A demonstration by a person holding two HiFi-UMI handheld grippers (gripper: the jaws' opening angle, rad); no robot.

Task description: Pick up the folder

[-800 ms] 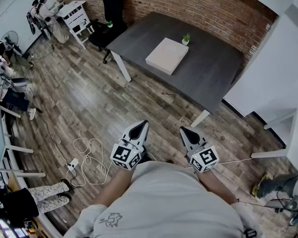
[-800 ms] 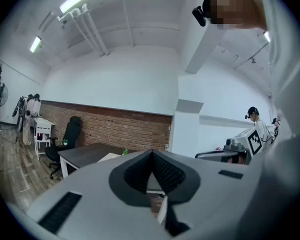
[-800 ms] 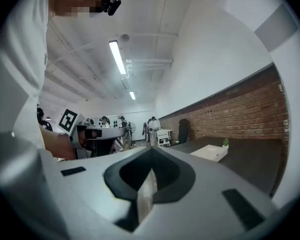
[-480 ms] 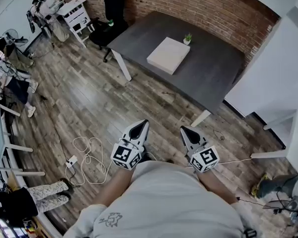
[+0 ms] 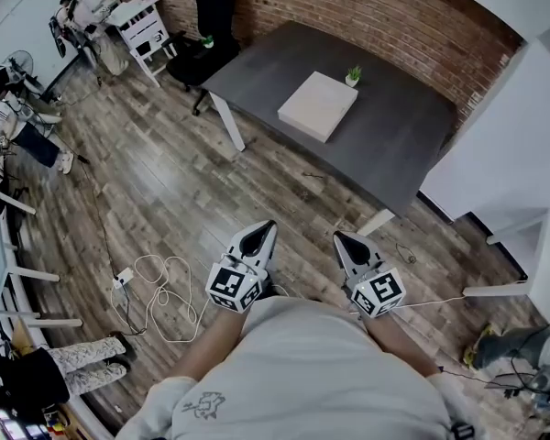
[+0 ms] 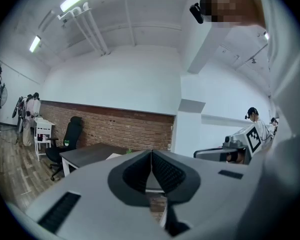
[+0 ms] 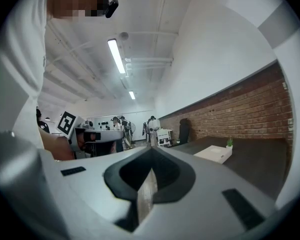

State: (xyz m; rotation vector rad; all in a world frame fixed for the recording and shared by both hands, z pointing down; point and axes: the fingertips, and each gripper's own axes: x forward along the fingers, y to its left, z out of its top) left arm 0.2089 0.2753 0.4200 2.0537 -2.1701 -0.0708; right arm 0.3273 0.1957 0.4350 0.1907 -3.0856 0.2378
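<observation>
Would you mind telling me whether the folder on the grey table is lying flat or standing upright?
Lying flat: the folder rests broad face up on the table.

The folder [image 5: 317, 105] is a pale cream, nearly square slab with visible thickness. It is closed and lies flat on the dark grey tabletop [image 5: 399, 145]. It rests near the tabletop's middle, a little toward its left end, with its edges roughly in line with the tabletop's edges. Bare dark surface shows on every side, and the top face is plain and unmarked.
</observation>
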